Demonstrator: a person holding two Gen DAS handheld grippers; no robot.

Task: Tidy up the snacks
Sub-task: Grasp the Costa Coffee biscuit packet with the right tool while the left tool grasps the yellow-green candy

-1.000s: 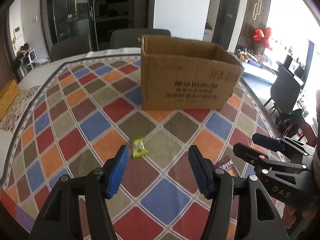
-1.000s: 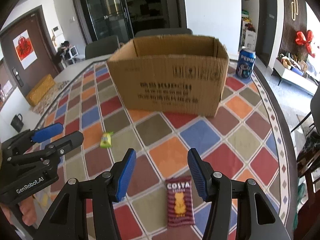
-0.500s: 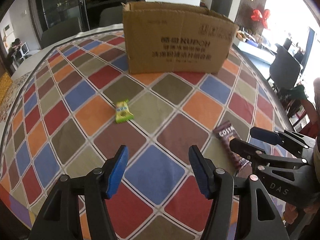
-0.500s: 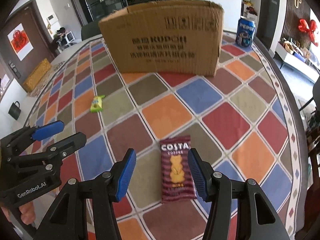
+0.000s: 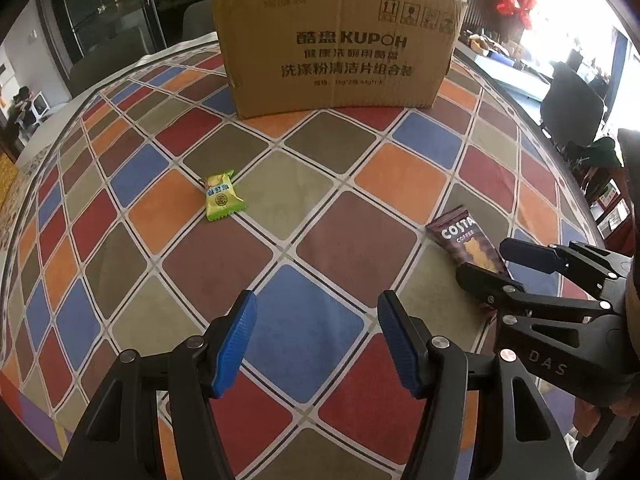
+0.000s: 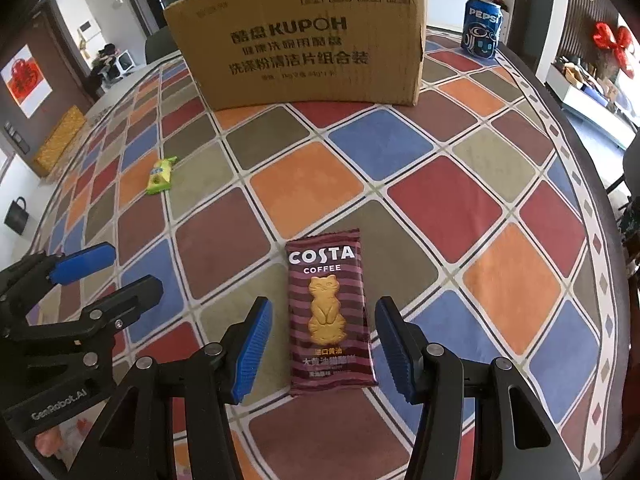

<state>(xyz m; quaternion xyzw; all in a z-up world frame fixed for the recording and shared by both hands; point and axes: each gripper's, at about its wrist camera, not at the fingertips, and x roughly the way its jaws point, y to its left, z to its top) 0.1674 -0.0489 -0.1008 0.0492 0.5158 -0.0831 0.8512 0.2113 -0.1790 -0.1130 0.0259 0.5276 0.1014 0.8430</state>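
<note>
A brown Costa Coffee snack packet (image 6: 329,312) lies flat on the chequered tablecloth, between the open blue pads of my right gripper (image 6: 323,347), which is low over it. The packet also shows in the left wrist view (image 5: 466,242), partly hidden by the right gripper (image 5: 504,268). A small green candy packet (image 5: 222,196) lies ahead and left of my left gripper (image 5: 316,344), which is open and empty above the cloth. The candy also shows in the right wrist view (image 6: 161,175). A cardboard box (image 5: 340,44) stands at the far side; its inside is hidden.
A blue Pepsi can (image 6: 481,26) stands right of the box (image 6: 304,36). The round table's edge (image 6: 576,184) curves close on the right, with dark chairs (image 5: 572,104) beyond it. The left gripper (image 6: 80,280) sits at the left in the right wrist view.
Both grippers have dropped lower and moved forward over the table. The Costa packet now lies between the right gripper's pads. Both grippers stay open.
</note>
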